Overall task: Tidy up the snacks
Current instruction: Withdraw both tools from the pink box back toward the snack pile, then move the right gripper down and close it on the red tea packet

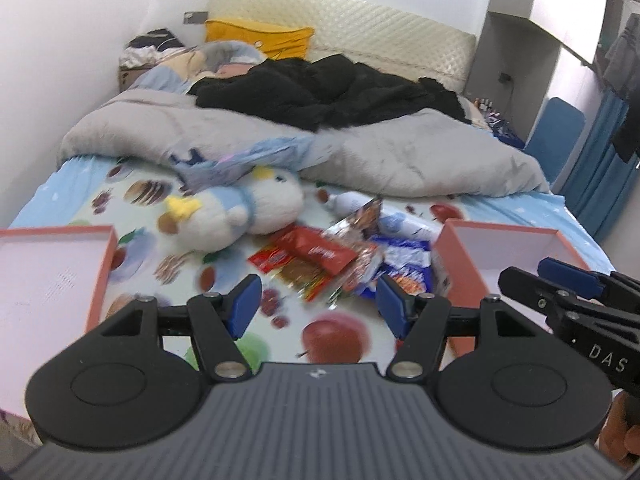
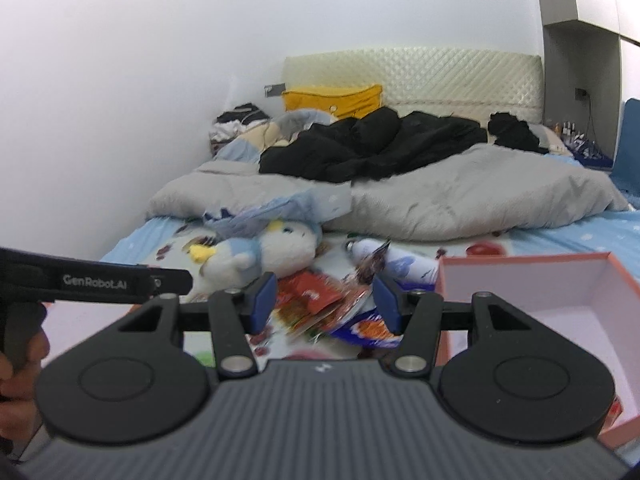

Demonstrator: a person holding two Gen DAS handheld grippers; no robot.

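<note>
**Snacks lay just ahead of both open grippers**

Snacks [image 1: 340, 260] sat piled on the bed sheet [image 1: 80, 200], between two pink boxes. Left gripper [image 1: 316, 304] and right gripper [image 2: 324, 304] both gaped empty, right seemingly nearer.

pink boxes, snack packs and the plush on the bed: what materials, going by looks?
Right pink box: likely rigid paperboard, matte; thin straight walls, pale inside. Left pink box looks the same. Snack packs: glossy plastic or foil film; crinkled, catching light, though blurred. Plush toy: soft fuzzy fabric, apparently stuffed; rounded shape and napped surface.
</note>
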